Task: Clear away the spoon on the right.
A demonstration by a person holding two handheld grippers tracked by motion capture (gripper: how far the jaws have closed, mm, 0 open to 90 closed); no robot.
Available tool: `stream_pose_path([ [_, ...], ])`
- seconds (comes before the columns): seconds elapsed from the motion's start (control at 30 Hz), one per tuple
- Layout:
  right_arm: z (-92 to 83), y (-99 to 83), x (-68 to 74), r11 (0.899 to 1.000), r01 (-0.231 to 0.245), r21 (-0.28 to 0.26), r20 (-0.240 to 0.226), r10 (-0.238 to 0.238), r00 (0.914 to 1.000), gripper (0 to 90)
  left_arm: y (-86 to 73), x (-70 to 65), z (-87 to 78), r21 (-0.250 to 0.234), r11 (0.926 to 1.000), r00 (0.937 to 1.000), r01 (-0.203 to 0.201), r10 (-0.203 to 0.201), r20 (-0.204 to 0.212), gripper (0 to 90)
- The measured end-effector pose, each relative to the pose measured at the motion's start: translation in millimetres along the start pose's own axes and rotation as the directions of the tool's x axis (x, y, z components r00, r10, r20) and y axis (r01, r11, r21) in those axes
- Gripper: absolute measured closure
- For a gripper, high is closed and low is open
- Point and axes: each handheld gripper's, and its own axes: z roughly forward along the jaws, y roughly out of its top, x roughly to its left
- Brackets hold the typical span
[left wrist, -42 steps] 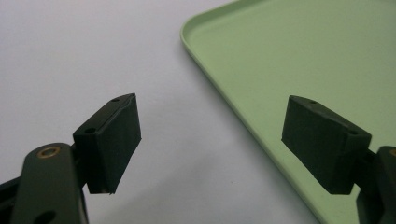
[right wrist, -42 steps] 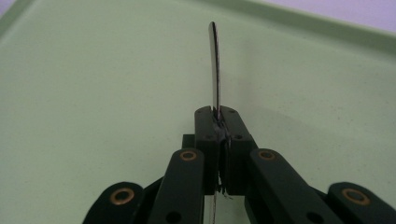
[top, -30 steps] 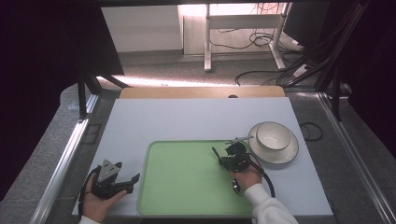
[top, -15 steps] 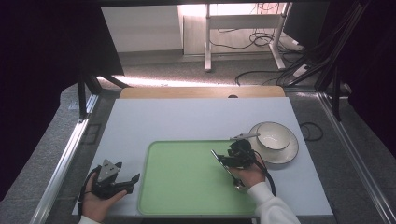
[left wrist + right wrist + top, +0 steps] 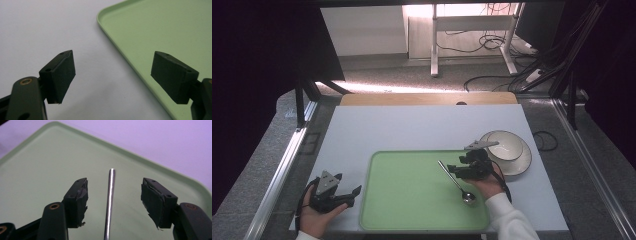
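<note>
A metal spoon lies on the green tray, its bowl toward the front right. My right gripper hovers just over the handle end. In the right gripper view the thin handle runs up between the jaws of the right gripper, with a gap on each side. These jaws have just been opening, and the pads do not press on the handle. My left gripper rests in a hand on the white table, left of the tray. The left gripper is open with nothing between its jaws, above the tray's edge.
A white bowl sits on a white plate just right of the tray, close behind my right hand. The white tabletop stretches beyond the tray. Table legs and cables stand on the floor at the back.
The right jaws went from shut on the spoon handle to wide apart, leaving the spoon lying on the tray. The right hand lifted slightly. The left hand stayed put.
</note>
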Motion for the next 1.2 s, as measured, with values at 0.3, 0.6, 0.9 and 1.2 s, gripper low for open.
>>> stream_pose_path([
  [0.3, -32.6, -4.2, -10.2, 0.996, 0.027, -0.086, 0.024, -0.025, 0.9994, 35.9, 0.6, 0.8, 0.2, -0.004, 1.0000, 1.0000, 0.003, -0.003, -0.001, 19.1],
  [0.6, -74.0, -25.7, -35.2, 0.984, 0.027, -0.177, 0.091, -0.011, 0.9958, 32.3, 1.5, 0.0, 0.1, -0.007, 1.0000, 1.0000, 0.005, -0.005, -0.006, 19.1],
  [0.9, -102.2, -61.4, -72.1, 0.979, -0.048, -0.198, 0.172, 0.083, 0.9816, 30.6, 3.3, -0.6, 1.8, -0.010, 0.9999, 0.9999, 0.012, -0.012, 0.001, 18.9],
  [1.2, -106.6, -76.4, -88.5, 0.976, -0.102, -0.192, 0.198, 0.141, 0.9701, 30.5, 5.5, -1.0, 4.1, -0.012, 0.9998, 0.9999, 0.013, -0.013, 0.010, 18.7],
])
